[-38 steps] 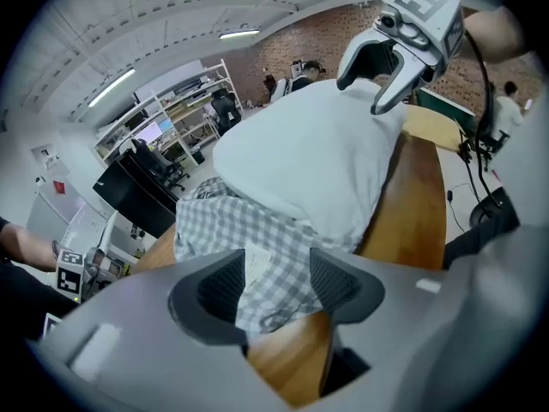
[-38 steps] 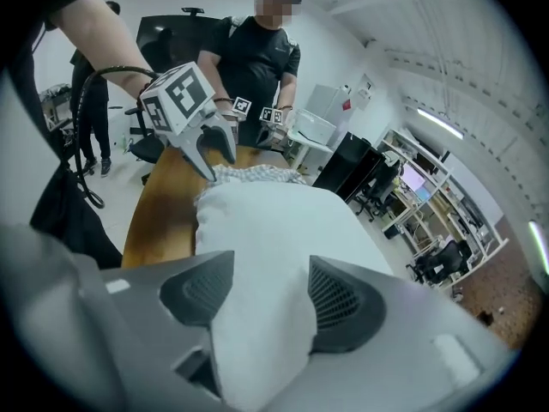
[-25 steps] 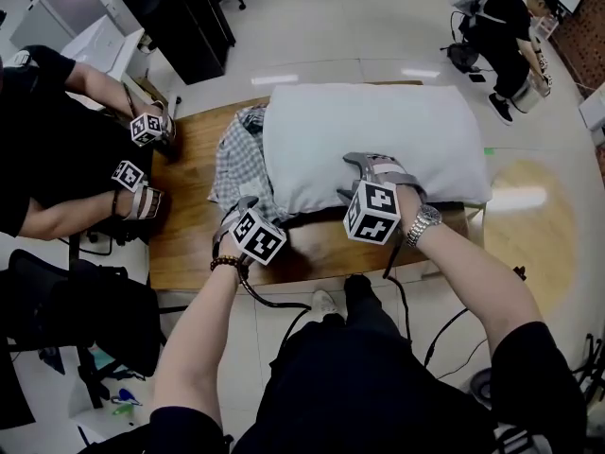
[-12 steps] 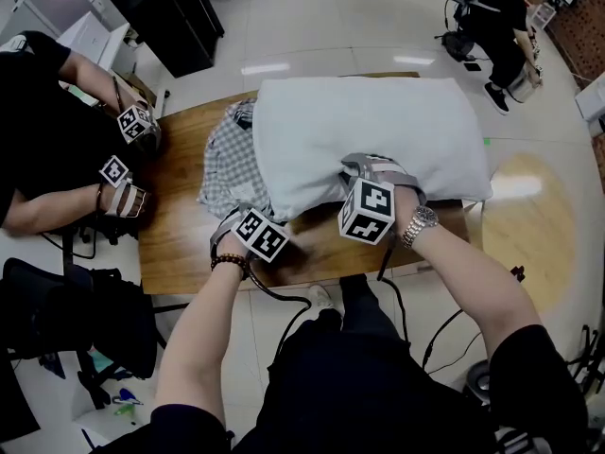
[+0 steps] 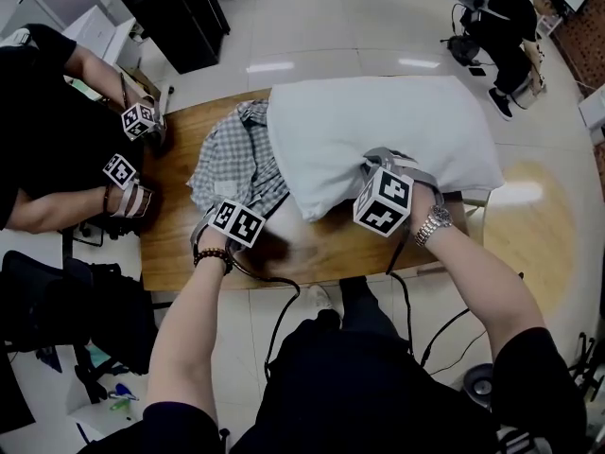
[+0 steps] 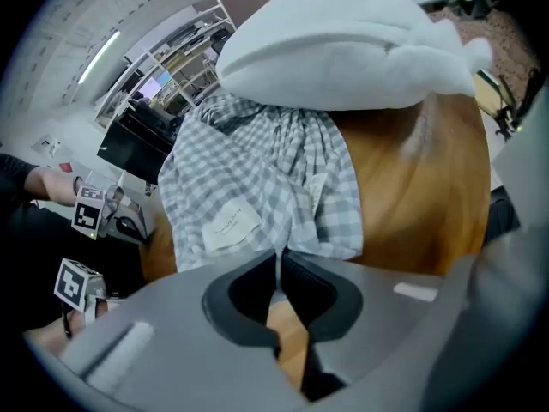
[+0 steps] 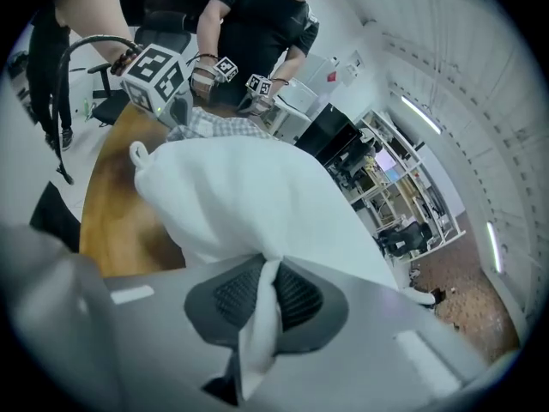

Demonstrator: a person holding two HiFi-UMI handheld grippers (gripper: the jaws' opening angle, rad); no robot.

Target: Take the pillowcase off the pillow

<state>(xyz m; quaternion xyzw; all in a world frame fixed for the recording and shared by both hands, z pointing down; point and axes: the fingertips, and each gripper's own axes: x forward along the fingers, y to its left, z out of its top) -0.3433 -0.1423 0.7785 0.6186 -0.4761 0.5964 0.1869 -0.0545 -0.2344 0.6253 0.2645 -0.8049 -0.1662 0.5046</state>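
Note:
A white pillow lies on the wooden table, its left end still inside a grey checked pillowcase. My left gripper has just been closing and is shut on the pillowcase's near edge, with a thin fold of checked cloth between its jaws. My right gripper has also just been closing and is shut on the pillow's near edge; white fabric is bunched between its pads. A white label shows on the pillowcase.
Another person sits at the table's left end holding two marker-cube grippers low by the edge. A black cabinet stands behind the table. A second person stands far back right. Bare wood shows in front of the pillow.
Both grippers' jaws have closed, the left on the pillowcase edge and the right on the pillow. My left gripper has moved left, drawing the checked cloth out that way.

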